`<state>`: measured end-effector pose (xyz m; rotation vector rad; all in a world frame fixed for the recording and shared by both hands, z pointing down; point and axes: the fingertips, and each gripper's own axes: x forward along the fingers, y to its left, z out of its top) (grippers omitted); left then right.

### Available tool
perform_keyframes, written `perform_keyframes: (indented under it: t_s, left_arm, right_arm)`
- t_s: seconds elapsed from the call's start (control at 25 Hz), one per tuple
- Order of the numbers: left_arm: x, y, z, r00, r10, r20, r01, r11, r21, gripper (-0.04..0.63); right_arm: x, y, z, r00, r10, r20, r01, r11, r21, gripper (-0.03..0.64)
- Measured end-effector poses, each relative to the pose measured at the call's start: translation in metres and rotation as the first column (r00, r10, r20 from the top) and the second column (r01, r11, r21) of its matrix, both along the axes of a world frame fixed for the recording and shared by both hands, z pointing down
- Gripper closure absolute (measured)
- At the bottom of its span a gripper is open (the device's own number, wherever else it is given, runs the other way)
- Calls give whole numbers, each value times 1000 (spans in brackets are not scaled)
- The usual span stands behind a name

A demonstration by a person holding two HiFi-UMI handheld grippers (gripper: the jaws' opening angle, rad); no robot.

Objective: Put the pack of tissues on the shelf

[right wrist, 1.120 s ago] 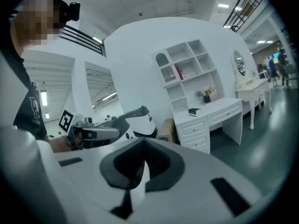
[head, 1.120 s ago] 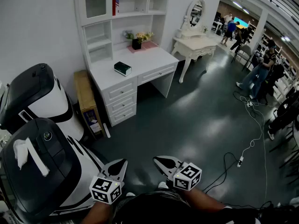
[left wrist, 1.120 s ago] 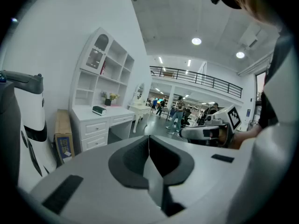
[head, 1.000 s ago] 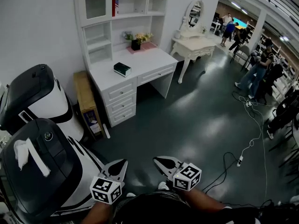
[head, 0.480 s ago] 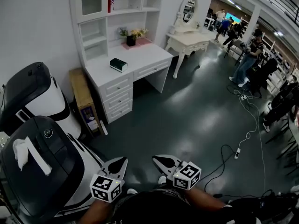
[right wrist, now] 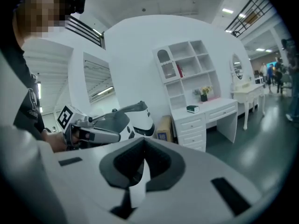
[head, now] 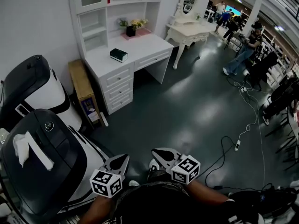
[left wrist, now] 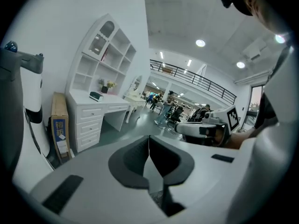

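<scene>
Desk (head: 152, 45) with pack of tissues (head: 118, 55) shifted up-frame | left gripper (head: 122, 159) jaws together, empty | right gripper (head: 159, 153) jaws together, empty

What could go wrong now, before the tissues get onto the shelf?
1. The pack of tissues lies far off on the white desk, and cables cross the floor at the right; a straying step could trip on them.
2. The black-and-white machine stands right beside the left gripper, so a swing could knock it.
3. The left gripper and the right gripper are both shut and empty; they must open before grasping.
</scene>
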<state>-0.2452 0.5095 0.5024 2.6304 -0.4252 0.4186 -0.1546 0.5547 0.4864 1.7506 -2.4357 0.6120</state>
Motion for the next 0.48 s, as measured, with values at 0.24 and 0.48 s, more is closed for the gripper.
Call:
perform_keyframes:
  t_s: [0.24, 0.48]
  left_arm:
    - [-4, -18, 1, 999, -38, 1, 38, 999, -12, 580]
    - [2, -41, 13, 996, -84, 12, 85, 995, -60, 580]
  right_arm:
    - [4, -25, 1, 1000, 16, 23, -16, 1000, -5, 607]
    - [17, -61, 12, 998, 11, 59, -10, 1000, -18, 607]
